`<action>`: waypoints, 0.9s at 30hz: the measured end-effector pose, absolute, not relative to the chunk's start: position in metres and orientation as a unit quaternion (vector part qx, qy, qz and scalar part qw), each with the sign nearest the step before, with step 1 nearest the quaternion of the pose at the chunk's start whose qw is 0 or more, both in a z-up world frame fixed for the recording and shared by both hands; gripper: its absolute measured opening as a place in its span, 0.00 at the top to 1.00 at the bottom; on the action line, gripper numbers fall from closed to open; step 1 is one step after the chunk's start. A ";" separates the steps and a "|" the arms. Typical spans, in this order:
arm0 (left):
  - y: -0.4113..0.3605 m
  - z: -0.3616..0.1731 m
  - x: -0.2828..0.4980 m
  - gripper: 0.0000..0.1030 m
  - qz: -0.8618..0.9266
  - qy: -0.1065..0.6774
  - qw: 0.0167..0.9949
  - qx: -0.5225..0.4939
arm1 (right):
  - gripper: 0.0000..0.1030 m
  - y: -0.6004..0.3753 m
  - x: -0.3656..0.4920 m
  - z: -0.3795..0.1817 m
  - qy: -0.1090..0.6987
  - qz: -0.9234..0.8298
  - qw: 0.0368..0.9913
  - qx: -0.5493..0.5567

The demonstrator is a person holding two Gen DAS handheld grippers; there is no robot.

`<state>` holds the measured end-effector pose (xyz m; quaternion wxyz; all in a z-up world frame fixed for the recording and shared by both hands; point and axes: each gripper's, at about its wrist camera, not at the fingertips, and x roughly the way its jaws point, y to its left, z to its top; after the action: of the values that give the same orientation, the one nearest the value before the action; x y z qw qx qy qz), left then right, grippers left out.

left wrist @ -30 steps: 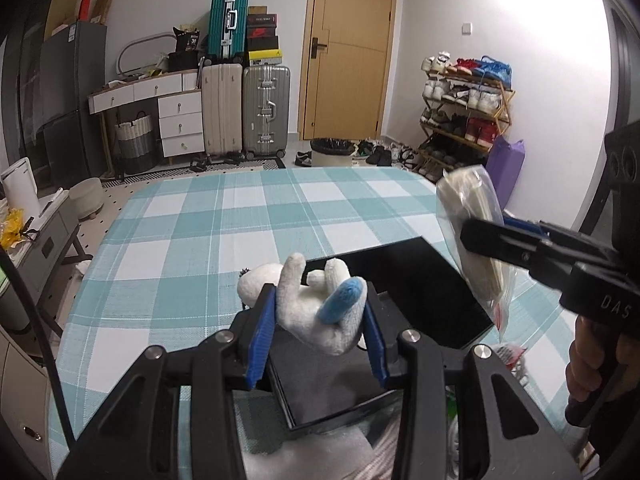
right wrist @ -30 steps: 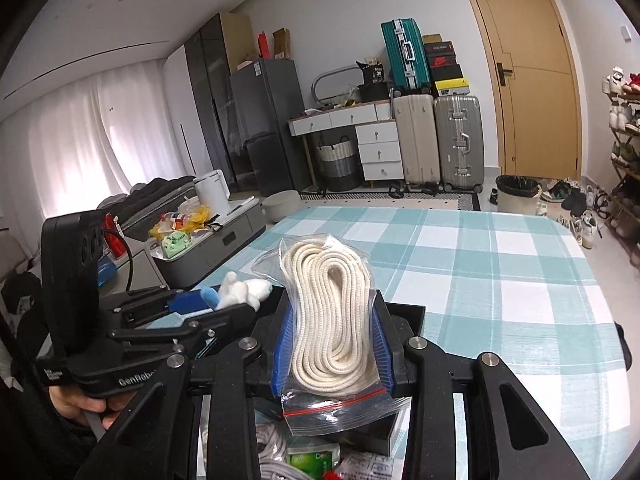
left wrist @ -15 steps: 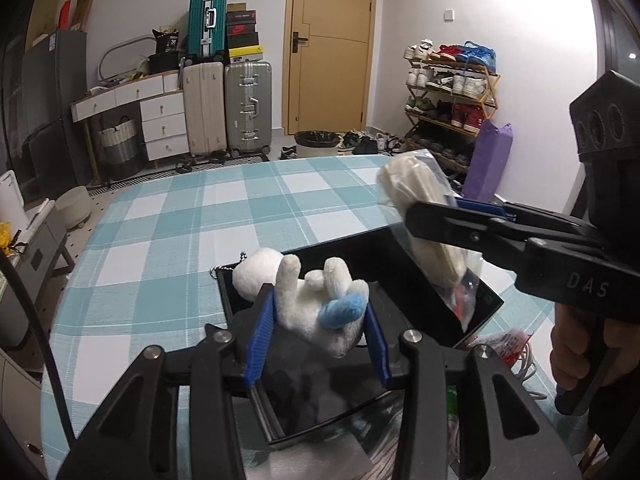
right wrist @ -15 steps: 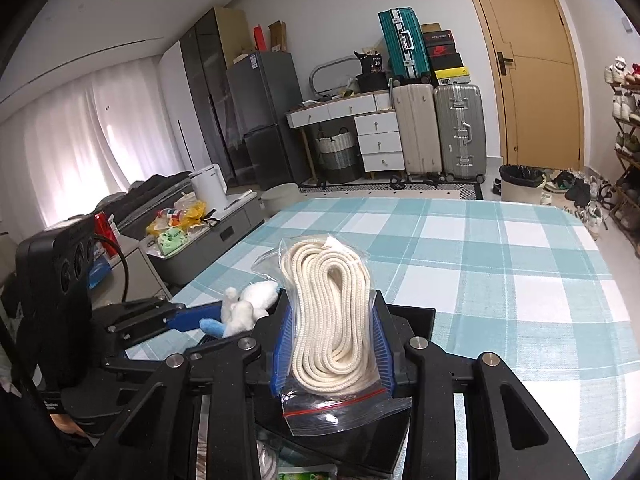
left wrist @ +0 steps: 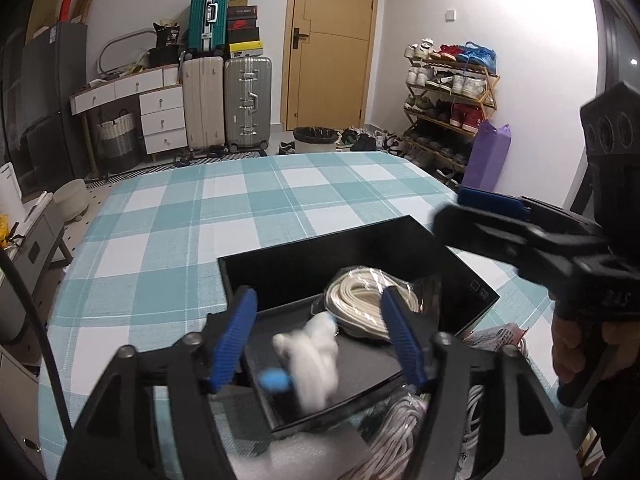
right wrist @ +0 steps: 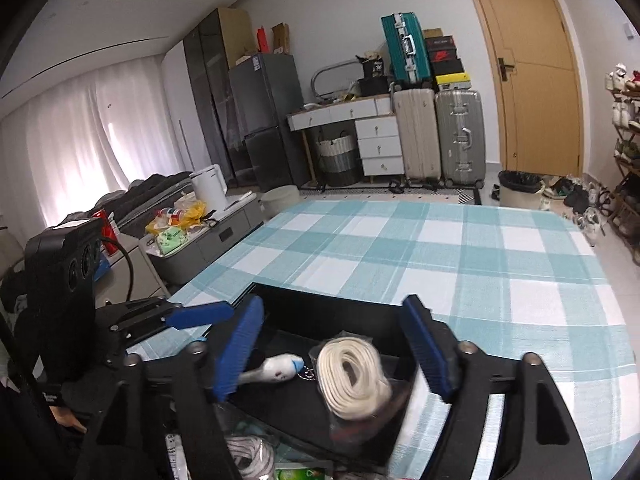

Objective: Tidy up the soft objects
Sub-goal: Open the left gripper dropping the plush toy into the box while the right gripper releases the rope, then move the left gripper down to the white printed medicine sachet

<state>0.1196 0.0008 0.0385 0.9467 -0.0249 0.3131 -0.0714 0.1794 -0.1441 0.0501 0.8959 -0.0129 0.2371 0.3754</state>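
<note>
A black box (left wrist: 360,248) (right wrist: 320,304) lies open on the checked tablecloth. Inside it are a white plush toy with a blue part (left wrist: 312,356) (right wrist: 276,368) and a clear bag of coiled white rope (left wrist: 360,300) (right wrist: 352,376). My left gripper (left wrist: 320,340) is open above the plush, which looks blurred. My right gripper (right wrist: 334,350) is open above the rope bag. The right gripper also shows at the right of the left wrist view (left wrist: 500,220), and the left gripper at the left of the right wrist view (right wrist: 192,316).
More bagged rope (left wrist: 400,432) (right wrist: 248,456) and packets (left wrist: 500,332) lie at the near table edge in front of the box. The checked tablecloth (left wrist: 240,208) stretches beyond it. Suitcases, drawers, a door and a shoe rack stand far behind.
Both grippers have opened. The plush has dropped from the left gripper into the box, and the rope bag has dropped from the right gripper into the box beside it.
</note>
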 end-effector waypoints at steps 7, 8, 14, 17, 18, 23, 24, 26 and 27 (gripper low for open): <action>0.013 0.047 0.098 0.03 -0.044 0.298 0.953 -0.028 | 0.01 -0.165 0.164 0.050 0.249 0.350 0.903 -0.029; 0.015 0.048 0.095 0.03 -0.046 0.298 0.953 -0.030 | 0.01 -0.167 0.161 0.049 0.251 0.345 0.904 -0.033; 0.023 0.043 0.079 0.03 -0.050 0.304 0.951 -0.040 | 0.01 -0.183 0.141 0.040 0.258 0.322 0.910 -0.036; 0.025 0.040 0.071 0.04 -0.055 0.309 0.948 -0.048 | 0.01 -0.190 0.134 0.037 0.263 0.314 0.912 -0.031; 0.025 0.039 0.068 0.03 -0.055 0.309 0.948 -0.048 | 0.01 -0.192 0.132 0.036 0.266 0.311 0.912 -0.030; 0.020 0.036 0.056 0.04 -0.052 0.306 0.950 -0.032 | 0.01 -0.201 0.120 0.033 0.267 0.301 0.915 -0.028; 0.019 0.036 0.054 0.04 -0.052 0.305 0.950 -0.031 | 0.01 -0.202 0.118 0.031 0.268 0.299 0.915 -0.028; 0.017 0.034 0.050 0.04 -0.052 0.305 0.950 -0.025 | 0.01 -0.203 0.116 0.029 0.271 0.298 0.915 -0.029; 0.016 0.033 0.047 0.04 -0.054 0.303 0.951 -0.022 | 0.01 -0.203 0.114 0.027 0.273 0.296 0.915 -0.031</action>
<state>0.0470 0.0158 0.0335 0.9513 -0.0225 0.3028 -0.0540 0.1137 -0.2030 0.0269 0.9145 -0.0310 0.2734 0.2965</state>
